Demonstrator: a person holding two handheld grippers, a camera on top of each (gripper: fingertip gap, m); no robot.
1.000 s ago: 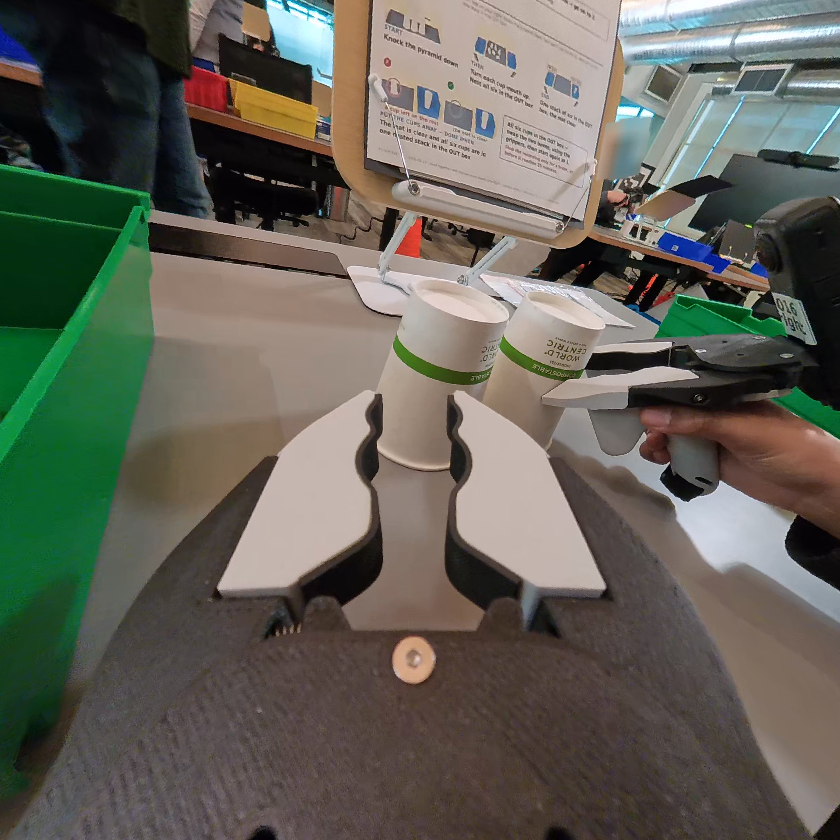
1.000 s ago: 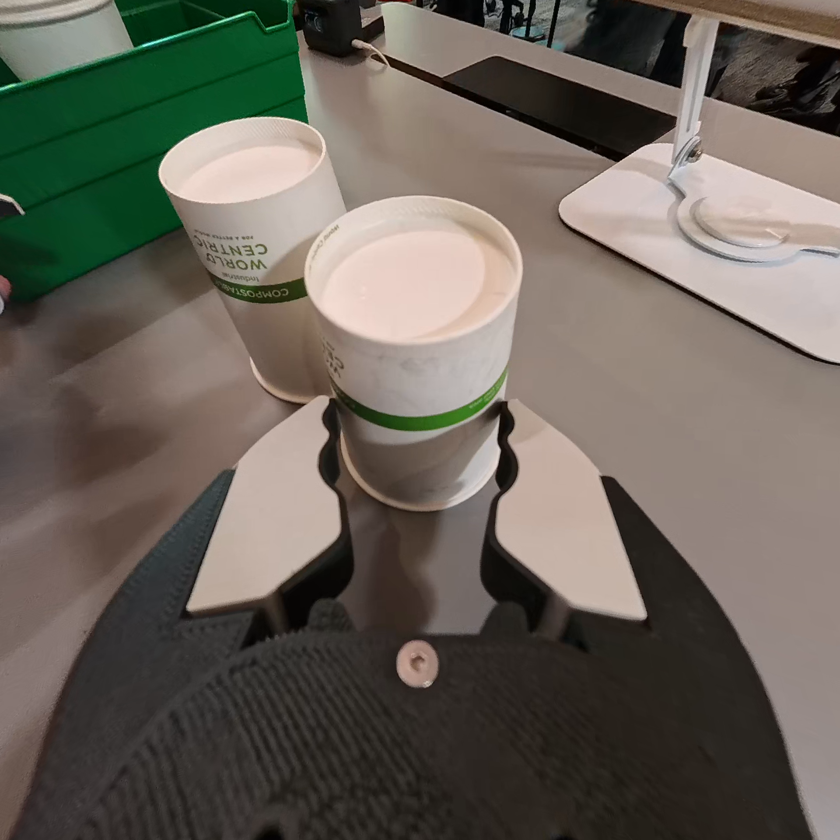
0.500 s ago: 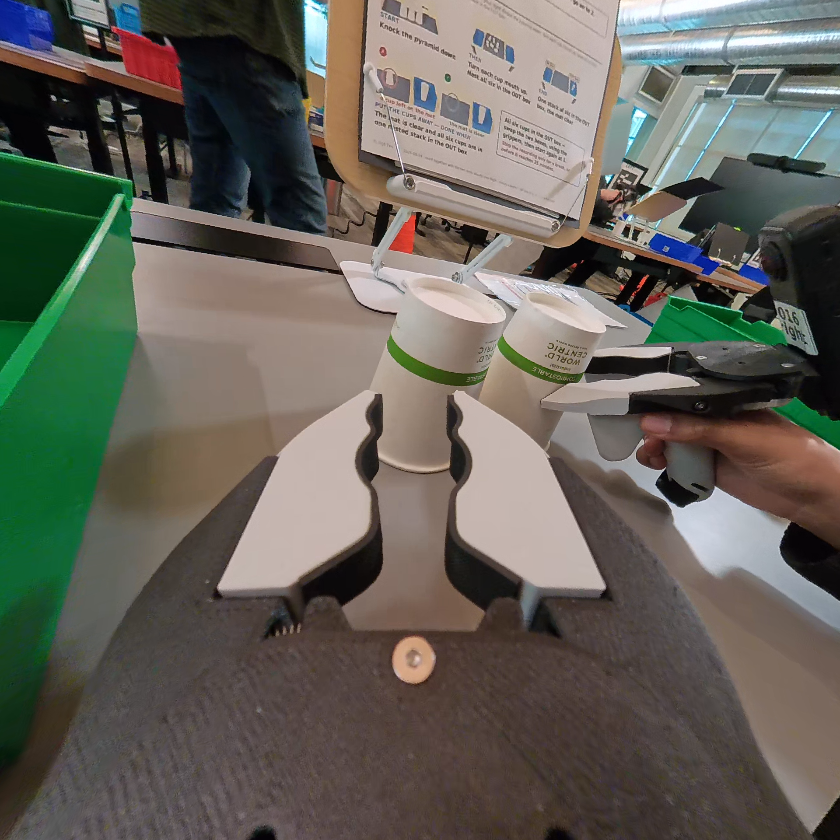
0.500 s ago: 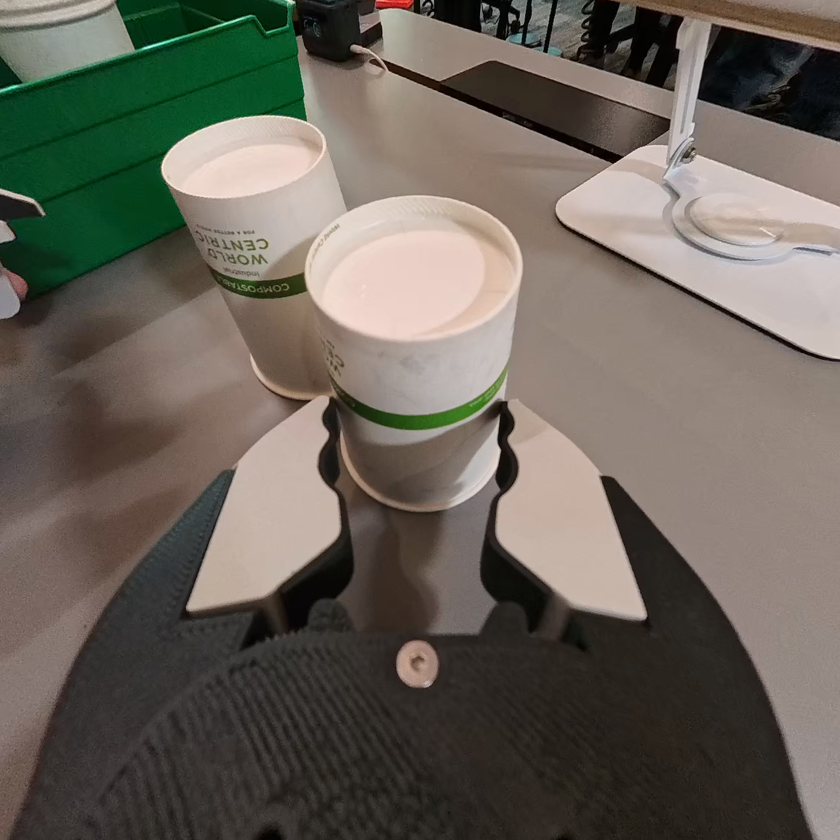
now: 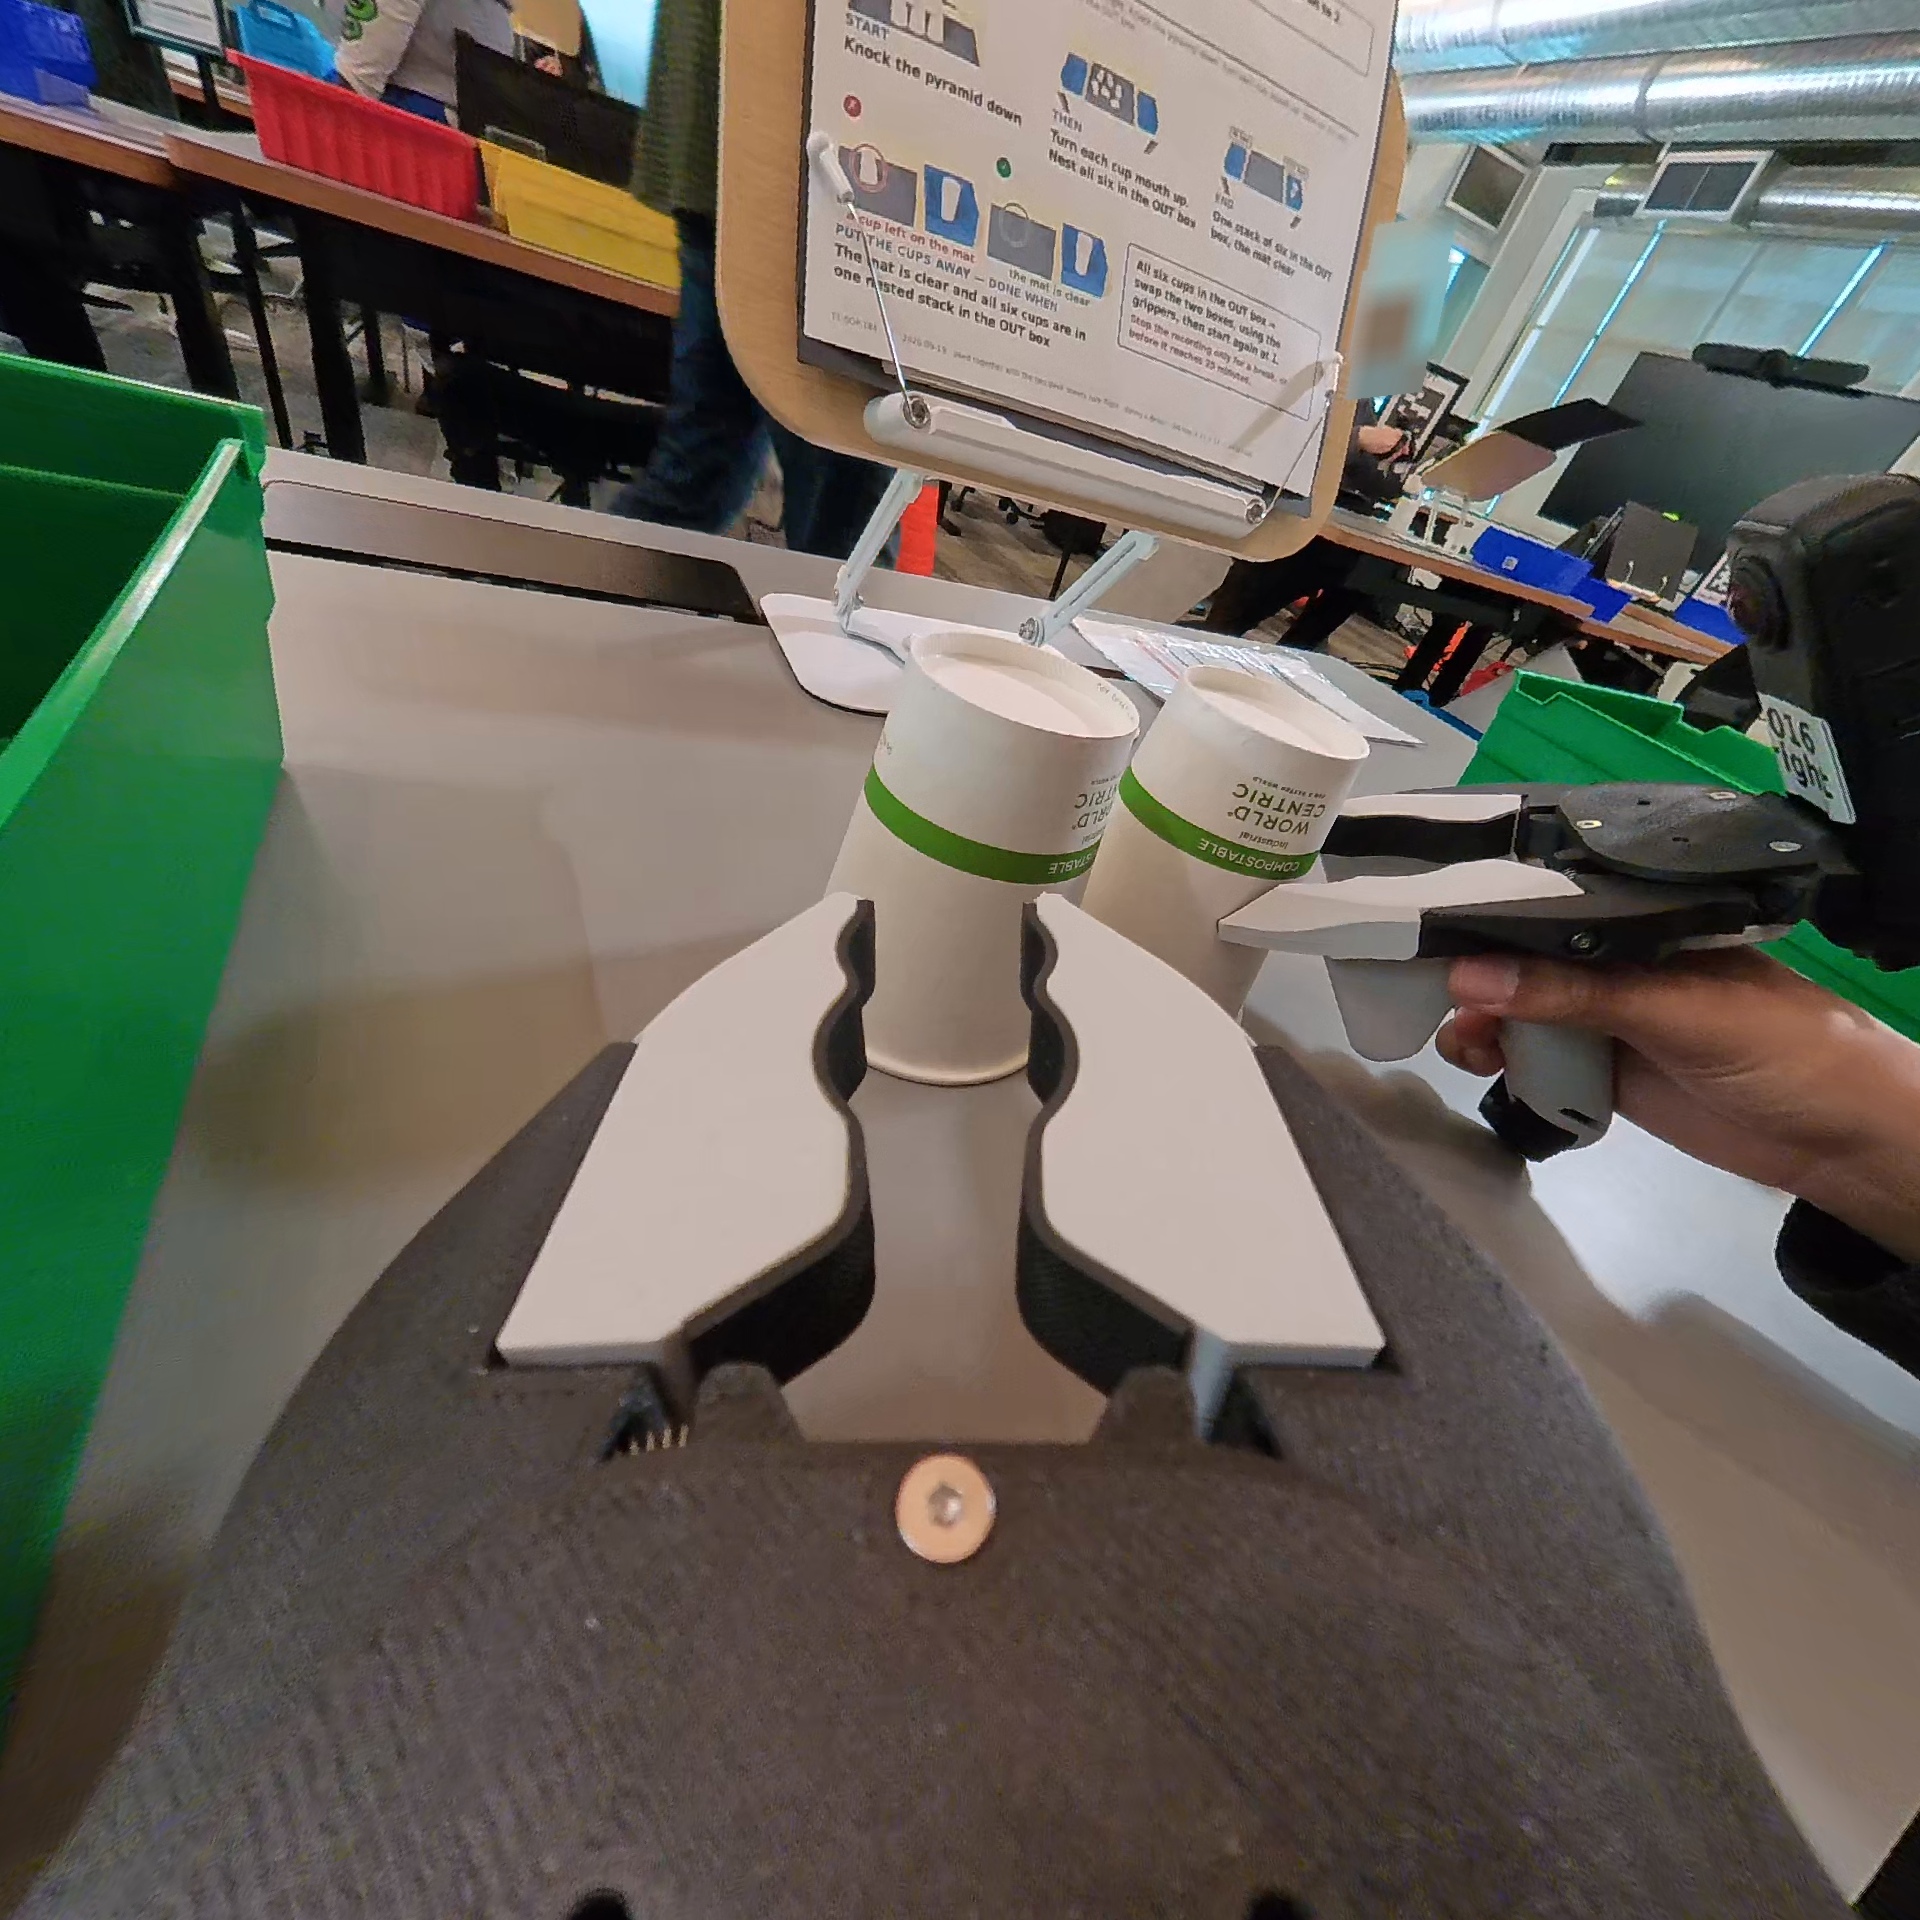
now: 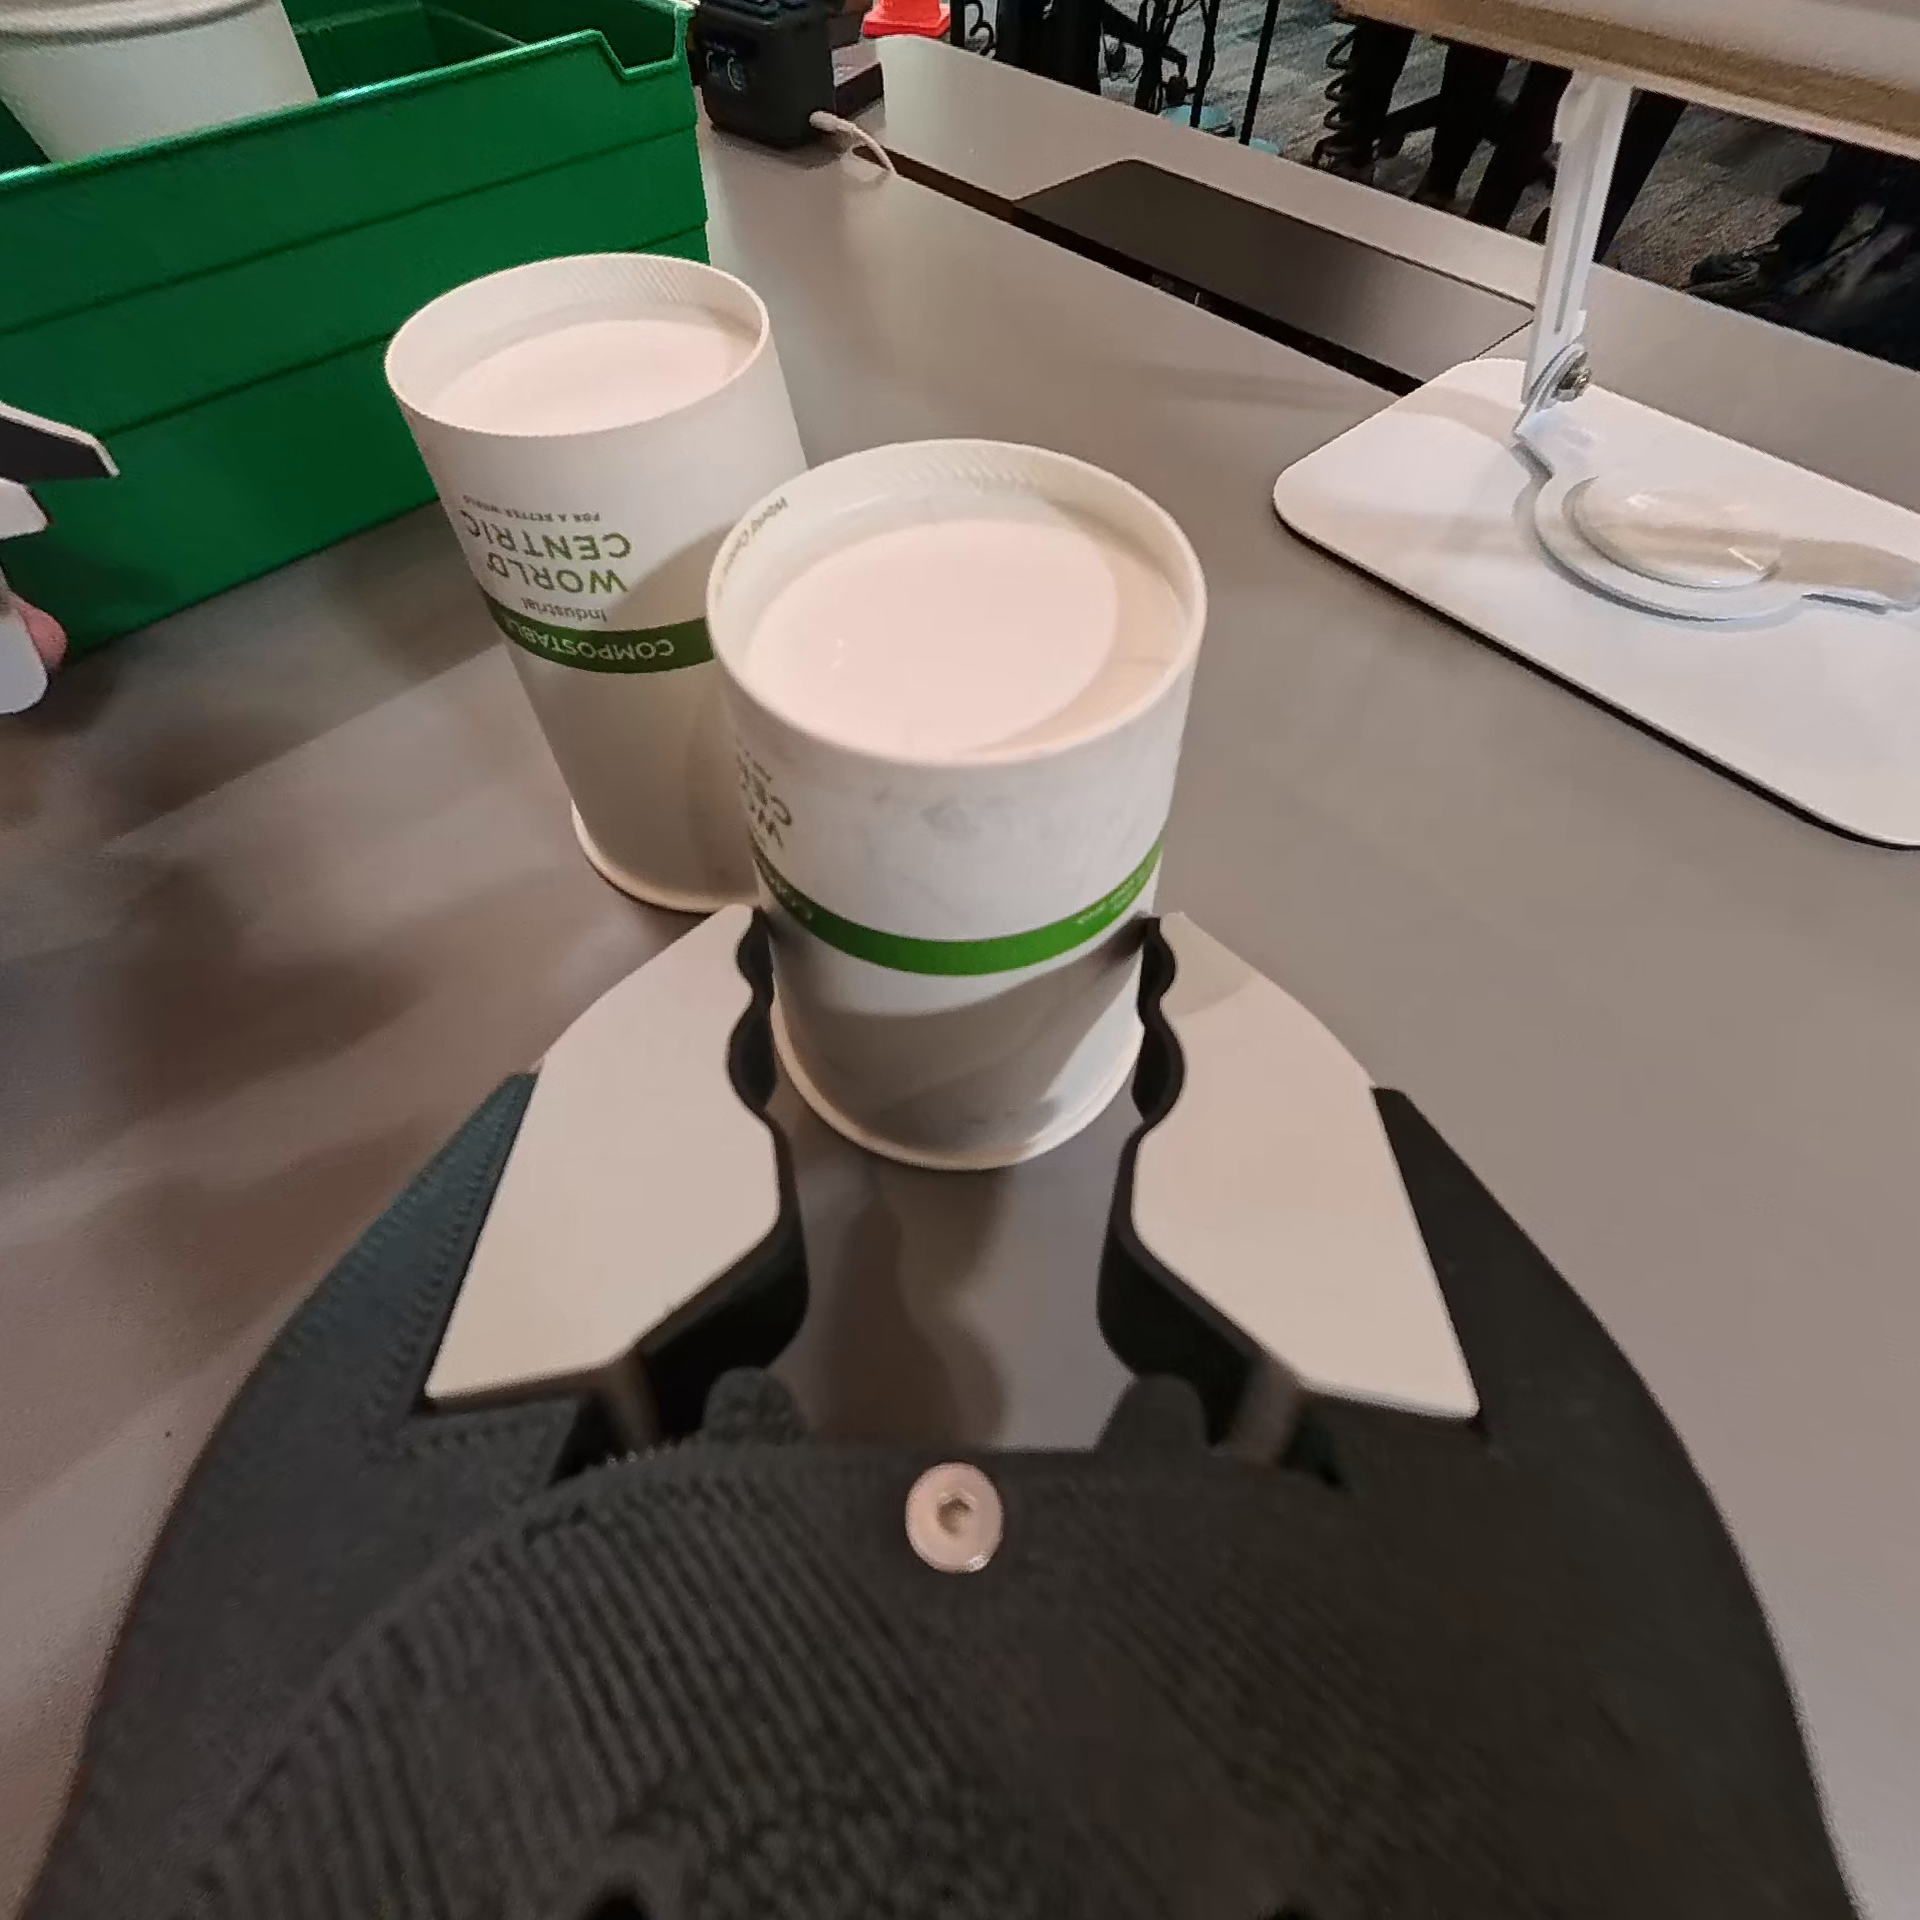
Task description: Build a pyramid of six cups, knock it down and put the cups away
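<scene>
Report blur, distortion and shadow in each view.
Left wrist view: wide-angle bending bows the clipboard stand and bin; the cups are sharp, and a mosaic patch sits at upper right. Right wrist view: the table smears at the left edge, and the near cup carries a grey shadow.

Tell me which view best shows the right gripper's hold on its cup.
Right wrist view: the right gripper frames the upside-down paper cup, both fingers at its sides. Left wrist view shows that gripper side-on, its far finger partly hidden behind the cup.

Two touching cups point(image 6: 623, 582) point(image 6: 956, 790) block the centre; green bin point(image 6: 343, 239) walls off the left.
</scene>
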